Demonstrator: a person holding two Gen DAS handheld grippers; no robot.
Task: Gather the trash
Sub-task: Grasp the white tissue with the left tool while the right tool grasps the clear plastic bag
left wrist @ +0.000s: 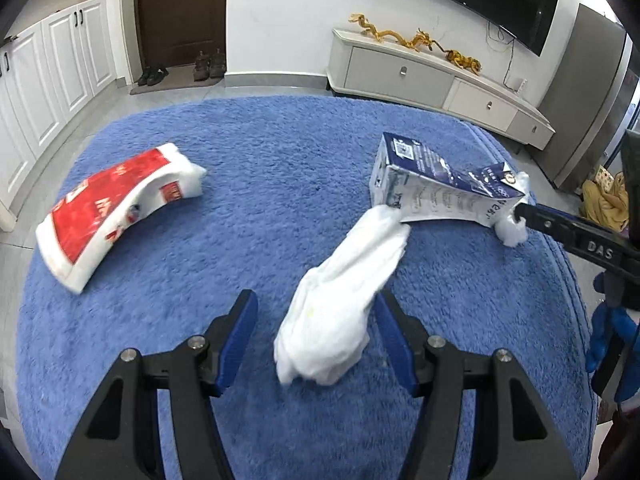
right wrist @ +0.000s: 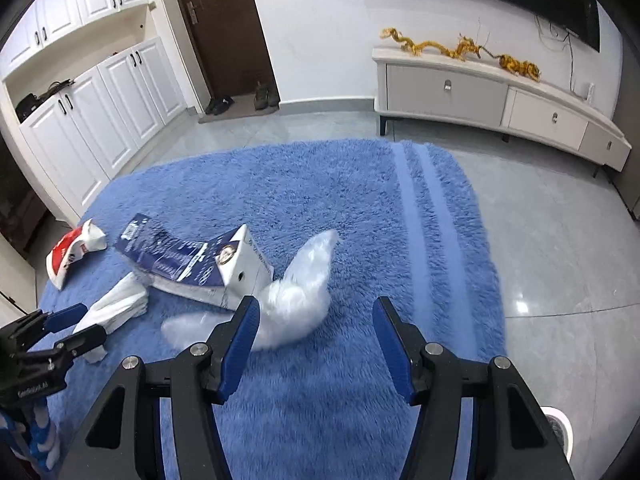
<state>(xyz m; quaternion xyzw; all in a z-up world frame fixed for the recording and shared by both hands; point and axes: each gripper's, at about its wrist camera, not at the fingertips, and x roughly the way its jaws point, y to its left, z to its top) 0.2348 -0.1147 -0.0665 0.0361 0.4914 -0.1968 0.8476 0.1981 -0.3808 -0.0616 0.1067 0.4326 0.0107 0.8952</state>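
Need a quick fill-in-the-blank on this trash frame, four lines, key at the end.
1. The trash lies on a shaggy rug coloured ____.
2. The tissue lies between the fingers of the ____ claw.
3. The right claw points at a crumpled plastic bag; its fingers stand ____.
4. The pack lying apart from the carton is white and ____.

Missing words: blue; left; open; red
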